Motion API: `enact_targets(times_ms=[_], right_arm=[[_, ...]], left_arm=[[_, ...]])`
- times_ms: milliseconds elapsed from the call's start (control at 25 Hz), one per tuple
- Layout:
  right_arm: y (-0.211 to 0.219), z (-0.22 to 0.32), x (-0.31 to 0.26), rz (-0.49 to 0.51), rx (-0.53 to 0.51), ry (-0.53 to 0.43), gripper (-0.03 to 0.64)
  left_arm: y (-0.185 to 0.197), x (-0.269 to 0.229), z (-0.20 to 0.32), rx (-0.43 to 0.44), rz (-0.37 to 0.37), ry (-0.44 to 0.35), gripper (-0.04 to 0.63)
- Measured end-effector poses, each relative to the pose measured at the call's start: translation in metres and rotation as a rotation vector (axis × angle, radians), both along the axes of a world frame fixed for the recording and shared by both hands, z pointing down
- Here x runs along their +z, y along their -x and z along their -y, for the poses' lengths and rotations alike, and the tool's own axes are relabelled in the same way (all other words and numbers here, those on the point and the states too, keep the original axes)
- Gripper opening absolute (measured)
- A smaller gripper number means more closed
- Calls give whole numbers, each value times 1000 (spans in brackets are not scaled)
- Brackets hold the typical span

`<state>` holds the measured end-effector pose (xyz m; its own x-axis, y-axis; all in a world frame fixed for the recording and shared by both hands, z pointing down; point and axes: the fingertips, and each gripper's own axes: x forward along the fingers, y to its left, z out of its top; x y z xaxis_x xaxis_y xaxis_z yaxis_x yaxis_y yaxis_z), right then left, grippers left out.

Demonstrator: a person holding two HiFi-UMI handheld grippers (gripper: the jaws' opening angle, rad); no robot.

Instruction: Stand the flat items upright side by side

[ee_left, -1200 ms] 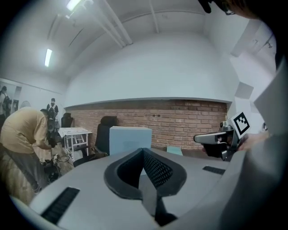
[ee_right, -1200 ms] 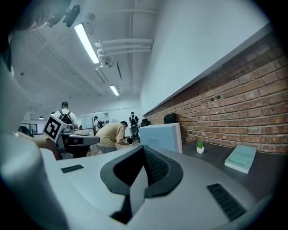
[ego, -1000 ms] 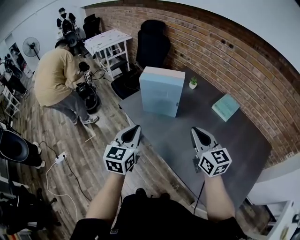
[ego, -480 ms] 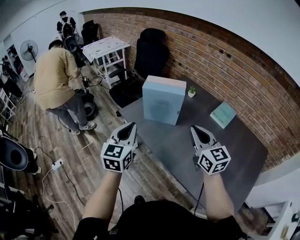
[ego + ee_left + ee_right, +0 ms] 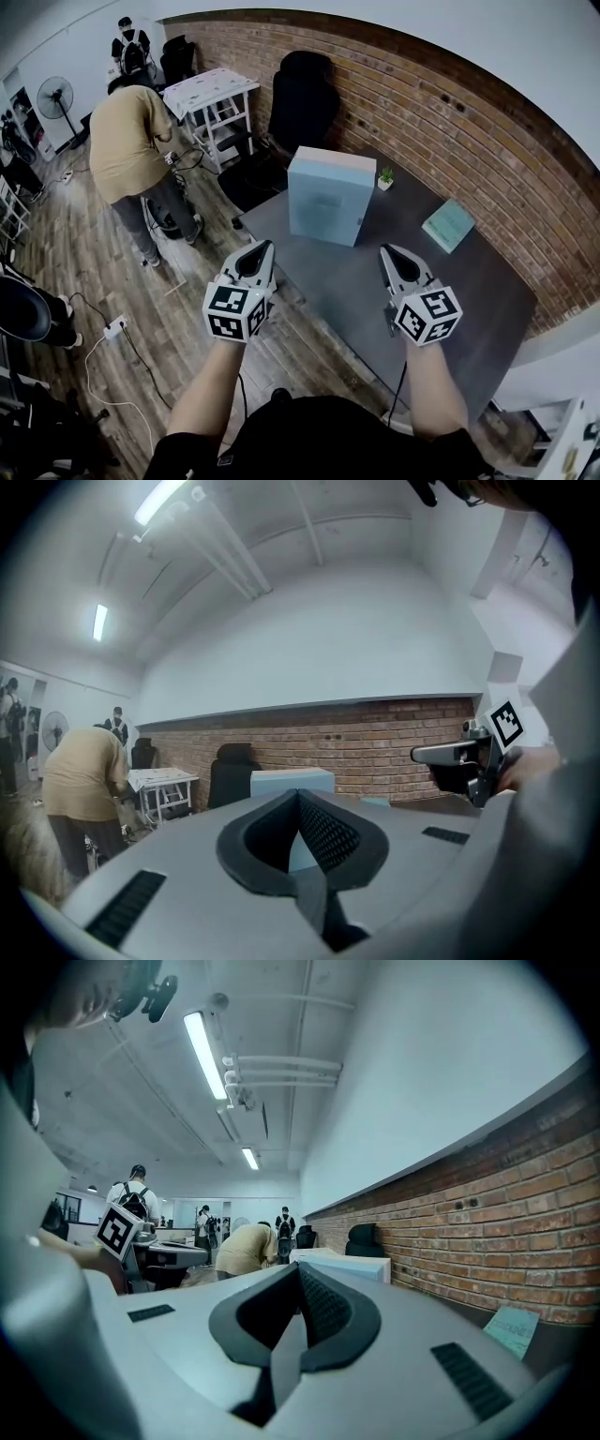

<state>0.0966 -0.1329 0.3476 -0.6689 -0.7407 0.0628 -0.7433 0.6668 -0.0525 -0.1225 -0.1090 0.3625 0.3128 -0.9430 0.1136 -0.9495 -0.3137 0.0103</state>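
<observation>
blue box [image 5: 326, 195] upright, left edge of desk [image 5: 356, 274] | teal book [image 5: 449, 226] flat at wall edge (well apart) | left gripper [image 5: 262, 247], right gripper [image 5: 388, 251]: fingers closed, empty | left: stand book beside box

No word, brand or number can be read anywhere. The marker cube [image 5: 236, 314] behind the left gripper [image 5: 265, 246] and the one behind the right gripper [image 5: 386, 251] carry only black-and-white square patterns. The pale blue box [image 5: 323, 202] ahead of the left gripper bears a faint mark, too blurred to read. The teal book [image 5: 448, 226], ahead and right of the right gripper, shows print too small to read.
</observation>
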Motion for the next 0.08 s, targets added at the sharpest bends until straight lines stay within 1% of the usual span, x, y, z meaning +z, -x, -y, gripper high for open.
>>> enact_targets(times_ms=[80], right_arm=[[0,0,-3,9,3,0,15]], left_arm=[[1,-1,0,0,5,-1,17]])
